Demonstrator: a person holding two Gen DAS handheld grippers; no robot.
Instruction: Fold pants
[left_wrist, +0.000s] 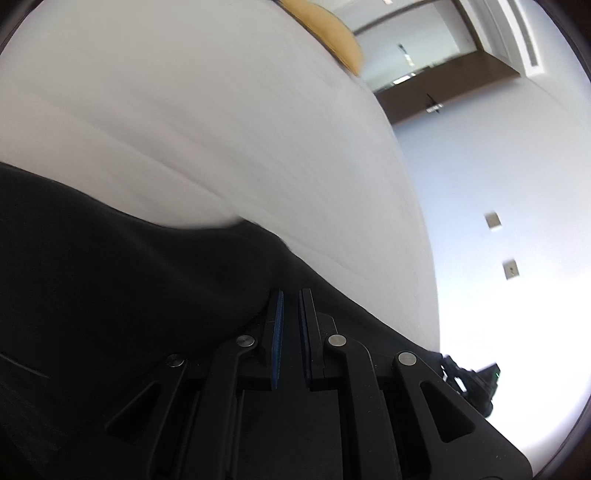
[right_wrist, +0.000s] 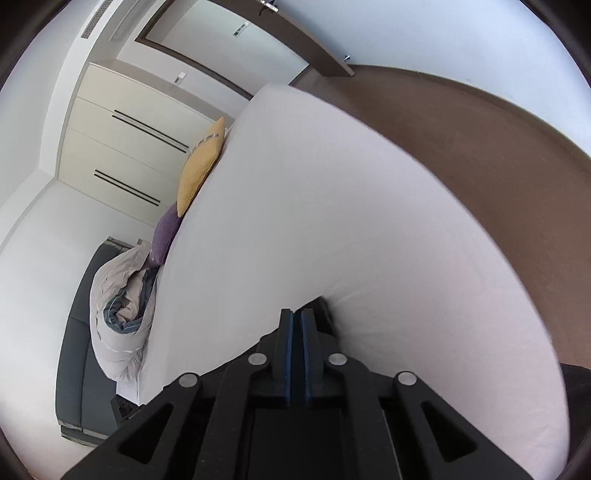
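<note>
The black pants lie on the white bed sheet and fill the lower left of the left wrist view. My left gripper sits low on the black cloth with its blue pads a narrow gap apart; the cloth bunches against the left pad, and I cannot tell whether cloth is between them. In the right wrist view my right gripper has its pads nearly together, with a bit of black cloth at the tips, over the white sheet.
A yellow cushion, a purple cushion and a bunched duvet sit along the far side of the bed. A dark headboard, a wardrobe and brown floor surround it. A black device sits past the pants.
</note>
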